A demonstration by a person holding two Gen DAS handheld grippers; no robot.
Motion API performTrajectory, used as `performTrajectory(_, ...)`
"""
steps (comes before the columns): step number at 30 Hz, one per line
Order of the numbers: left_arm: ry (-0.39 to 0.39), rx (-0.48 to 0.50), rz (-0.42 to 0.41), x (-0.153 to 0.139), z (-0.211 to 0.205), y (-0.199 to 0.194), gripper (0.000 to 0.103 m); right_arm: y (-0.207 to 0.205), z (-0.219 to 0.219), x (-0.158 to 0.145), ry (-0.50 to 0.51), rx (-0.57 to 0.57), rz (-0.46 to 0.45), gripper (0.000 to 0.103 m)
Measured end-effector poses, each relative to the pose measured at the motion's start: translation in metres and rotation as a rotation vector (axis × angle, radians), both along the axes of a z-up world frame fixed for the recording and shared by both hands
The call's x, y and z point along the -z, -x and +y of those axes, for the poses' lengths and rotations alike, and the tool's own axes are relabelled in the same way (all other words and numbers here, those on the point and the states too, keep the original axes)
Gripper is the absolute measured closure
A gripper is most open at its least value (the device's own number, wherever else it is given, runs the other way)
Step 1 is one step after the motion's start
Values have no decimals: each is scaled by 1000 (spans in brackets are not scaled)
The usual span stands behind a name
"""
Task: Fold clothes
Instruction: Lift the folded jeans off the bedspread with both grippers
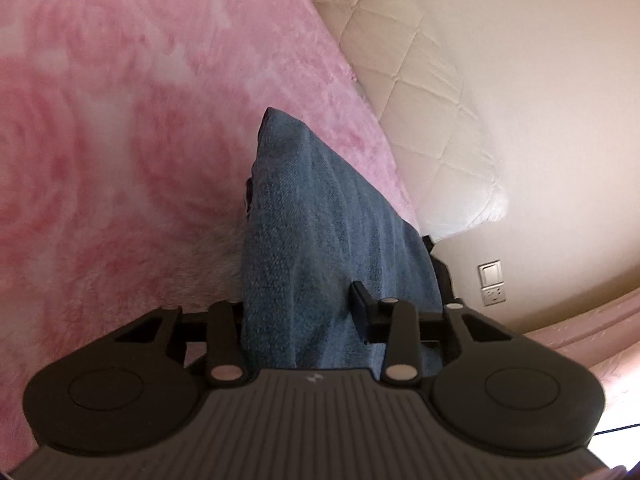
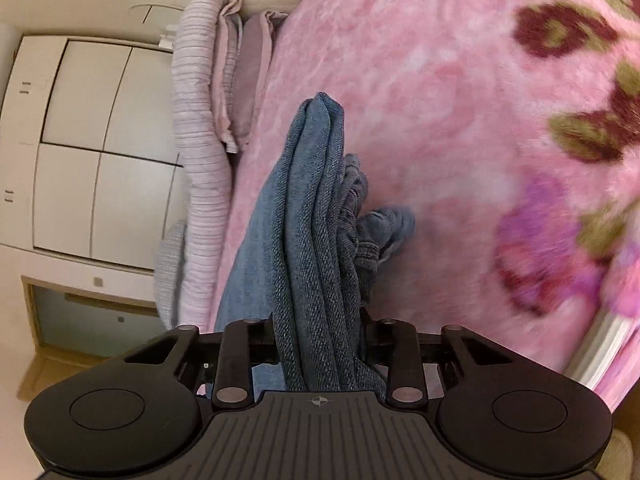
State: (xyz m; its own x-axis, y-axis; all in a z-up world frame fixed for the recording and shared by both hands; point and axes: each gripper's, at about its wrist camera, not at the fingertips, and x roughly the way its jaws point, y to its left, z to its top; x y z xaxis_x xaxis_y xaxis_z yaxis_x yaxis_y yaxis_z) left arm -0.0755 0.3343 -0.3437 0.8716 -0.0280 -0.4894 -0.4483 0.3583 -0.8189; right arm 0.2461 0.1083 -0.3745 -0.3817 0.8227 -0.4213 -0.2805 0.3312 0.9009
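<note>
over the fluffy pink blanket [image 1: 120,128] on the bed, my left gripper [image 1: 304,316] was part closed, pinching a thick fold of blue denim garment [image 1: 320,208]. my right gripper [image 2: 320,336] likewise clamped several bunched denim layers [image 2: 316,200], its loose end trailing onto the blanket. i judged both grips held the cloth raised so it could be laid over into a fold.
</note>
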Motion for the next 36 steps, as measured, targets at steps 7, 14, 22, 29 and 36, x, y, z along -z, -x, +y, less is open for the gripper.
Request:
performTrajectory(7, -12, -138, 29, -108, -20, 59, 70, 25, 23, -93, -14, -93, 60, 72)
performTrajectory(14, -24, -390, 58, -223, -70, 155, 70, 79, 63, -191, -37, -319, 102, 72)
performTrajectory(22, -83, -693, 55, -299, -140, 254, 70, 166, 114, -262, -105, -625, 117, 72)
performTrajectory(29, -134, -873, 43, -322, -195, 339, 70, 262, 125, -287, -159, -801, 124, 72)
performTrajectory(36, -144, -964, 38, -323, -241, 460, 70, 393, 102, -289, -177, -882, 138, 72)
